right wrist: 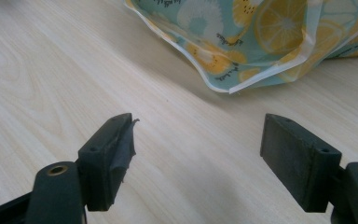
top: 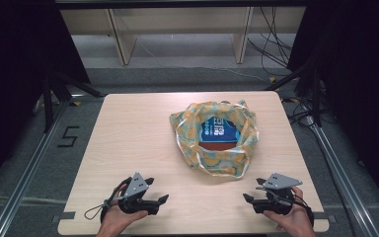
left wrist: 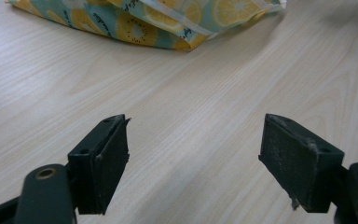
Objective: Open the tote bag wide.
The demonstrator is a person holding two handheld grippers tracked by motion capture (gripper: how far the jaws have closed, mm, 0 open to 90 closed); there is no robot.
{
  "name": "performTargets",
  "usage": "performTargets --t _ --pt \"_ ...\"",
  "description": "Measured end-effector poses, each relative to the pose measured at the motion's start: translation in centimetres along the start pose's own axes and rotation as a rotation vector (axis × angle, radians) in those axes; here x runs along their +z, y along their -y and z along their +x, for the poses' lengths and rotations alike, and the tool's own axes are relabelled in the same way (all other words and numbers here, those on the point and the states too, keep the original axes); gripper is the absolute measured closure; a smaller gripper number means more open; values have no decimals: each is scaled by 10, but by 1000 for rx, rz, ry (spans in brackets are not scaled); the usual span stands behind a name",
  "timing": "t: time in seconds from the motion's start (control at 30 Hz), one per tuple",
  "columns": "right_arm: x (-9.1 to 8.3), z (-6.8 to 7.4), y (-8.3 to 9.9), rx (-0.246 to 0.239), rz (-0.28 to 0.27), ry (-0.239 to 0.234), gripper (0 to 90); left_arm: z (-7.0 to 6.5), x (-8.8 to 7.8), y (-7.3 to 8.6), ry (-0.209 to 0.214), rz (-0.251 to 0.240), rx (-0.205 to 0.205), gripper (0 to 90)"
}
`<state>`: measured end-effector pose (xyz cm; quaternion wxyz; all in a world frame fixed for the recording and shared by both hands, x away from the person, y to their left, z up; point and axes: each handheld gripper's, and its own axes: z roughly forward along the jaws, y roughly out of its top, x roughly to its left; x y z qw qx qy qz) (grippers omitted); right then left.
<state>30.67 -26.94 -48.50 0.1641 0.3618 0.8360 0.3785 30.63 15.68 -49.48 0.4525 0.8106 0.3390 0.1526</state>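
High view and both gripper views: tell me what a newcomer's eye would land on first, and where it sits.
The lemon-print bag draws the eye first: it lies open at the middle of the wooden table, with a blue packet showing inside its mouth. Next come the left gripper and the right gripper, resting near the table's near edge, jaws wide apart and holding nothing.

A pale wood-grain worktop (top: pixel 128 148) fills the middle of the frame, with a lemon-print bag (top: pixel 227 158) lying open on it right of centre, a blue packet (top: pixel 221 129) inside.
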Motion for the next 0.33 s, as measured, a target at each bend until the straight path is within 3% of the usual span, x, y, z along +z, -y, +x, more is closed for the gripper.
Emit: performTargets --t 0.13,0.17,0.2,0.23,0.27,0.3,0.33 --pt "0 0 0 3 10 -1 269 0 1 0 -2 7 0 224" --pt "1 -3 1 -29 -1 11 268 2 1 1 -5 10 2 224" --pt "1 -3 1 -29 -1 11 268 2 1 1 -5 10 2 224" --pt "1 -2 1 -3 6 1 268 2 1 0 -5 4 10 224" --pt "2 -3 1 -20 6 -4 268 3 1 0 -7 4 20 224" --pt "1 -2 1 -2 10 3 269 1 1 1 -9 8 -7 224" --pt "1 -1 1 7 11 5 268 1 1 1 -5 8 -6 224"
